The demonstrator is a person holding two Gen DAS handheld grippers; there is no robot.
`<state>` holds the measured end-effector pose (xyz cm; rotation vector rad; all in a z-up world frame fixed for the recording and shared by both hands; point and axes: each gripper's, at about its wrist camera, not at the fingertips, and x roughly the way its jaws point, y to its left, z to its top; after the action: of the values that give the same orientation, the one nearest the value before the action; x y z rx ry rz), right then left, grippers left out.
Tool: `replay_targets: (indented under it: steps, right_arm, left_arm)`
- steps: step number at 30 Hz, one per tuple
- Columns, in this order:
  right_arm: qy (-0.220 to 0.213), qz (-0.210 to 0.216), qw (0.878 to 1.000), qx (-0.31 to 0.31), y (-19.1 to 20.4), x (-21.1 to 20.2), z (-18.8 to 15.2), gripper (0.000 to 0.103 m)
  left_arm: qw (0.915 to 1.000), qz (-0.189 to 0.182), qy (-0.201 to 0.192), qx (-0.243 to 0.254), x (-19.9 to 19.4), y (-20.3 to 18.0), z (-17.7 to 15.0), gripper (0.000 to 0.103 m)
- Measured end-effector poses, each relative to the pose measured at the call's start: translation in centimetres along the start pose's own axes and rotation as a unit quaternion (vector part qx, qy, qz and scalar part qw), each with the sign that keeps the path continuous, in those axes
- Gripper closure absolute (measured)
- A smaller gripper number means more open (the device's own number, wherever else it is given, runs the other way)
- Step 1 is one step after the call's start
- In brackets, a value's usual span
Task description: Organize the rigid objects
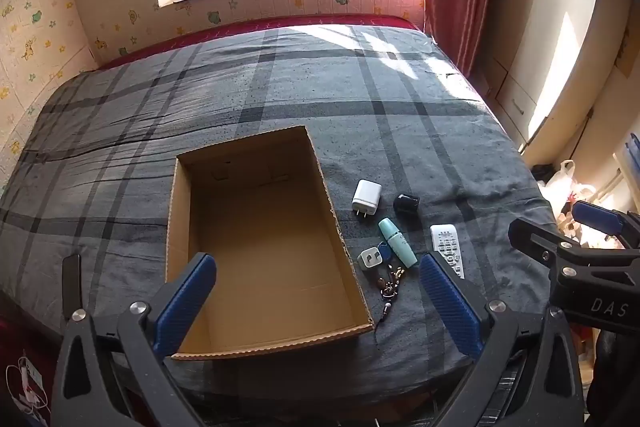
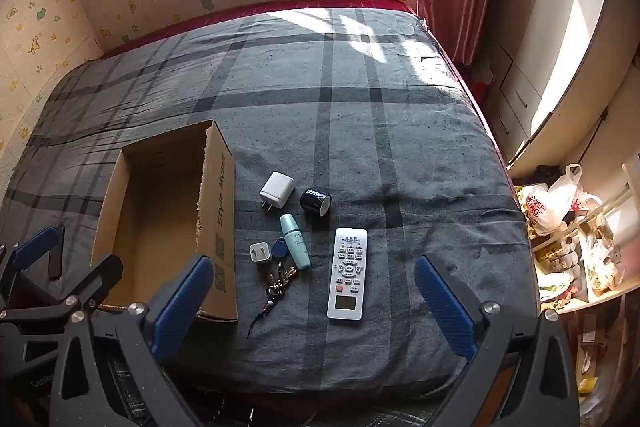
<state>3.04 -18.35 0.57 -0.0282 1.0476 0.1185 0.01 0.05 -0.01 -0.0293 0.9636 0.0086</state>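
- Right wrist view is showing the task at its very start: nothing is lying in the cardboard box (image 2: 160,211) yet, and every small item is still sitting on the bed (image 2: 420,155) beside it.
- Sitting near the bed's front edge, the box is lying open-topped, with the loose items clustering just off its right wall.
- Resting in that cluster are a white charger (image 2: 277,190), a dark round cap (image 2: 315,202), a teal bottle (image 2: 295,241), a small plug adapter (image 2: 259,252), a key bunch (image 2: 281,275) with a blue fob, and a remote control (image 2: 347,273) lying nearest the bed's right side.
- Right claw (image 2: 316,303) is hovering above the bed's front edge, its blue pads standing as wide as they go, gripping and touching nothing; the remote and keys are lying just ahead of it.
- Left claw (image 1: 318,303) is likewise hanging fully spread and empty, looking down over the box's front right corner.
- Judging from the layout, the next move is calling for one claw to descend on a first item, probably the remote or the bottle, close on its narrow sides, and carry it over the box wall.
- Keys are looking the trickiest pick, being loose and floppy on soft bedding.
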Motion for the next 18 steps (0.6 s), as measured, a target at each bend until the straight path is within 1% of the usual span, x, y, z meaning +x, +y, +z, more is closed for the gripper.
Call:
replay_targets:
  steps: [1,2,11,16,18]
  right_arm:
    - [0.0,0.0,1.0,0.0,0.0,-0.03,-0.01,0.0]
    - [-0.001,0.0,1.0,0.0,-0.01,-0.06,-0.01,0.0]
    - [-0.004,0.002,1.0,0.0,-0.02,-0.16,-0.33,0.0]
    - [-0.003,0.002,1.0,-0.001,0.16,-0.27,0.11,0.0]
    - [-0.005,0.002,1.0,-0.003,0.27,-0.37,0.1,0.0]
  left_arm:
    - [1.0,-0.001,0.001,-0.001,0.02,0.05,0.0,0.0]
    - [1.0,0.007,0.0,0.005,-0.01,-0.05,0.01,0.0]
    - [1.0,0.004,0.0,0.004,0.12,0.2,0.3,0.0]
    - [1.0,0.008,-0.002,0.005,0.31,0.29,0.57,0.0]
    - [1.0,0.008,-0.005,0.002,-0.37,0.38,0.21,0.0]
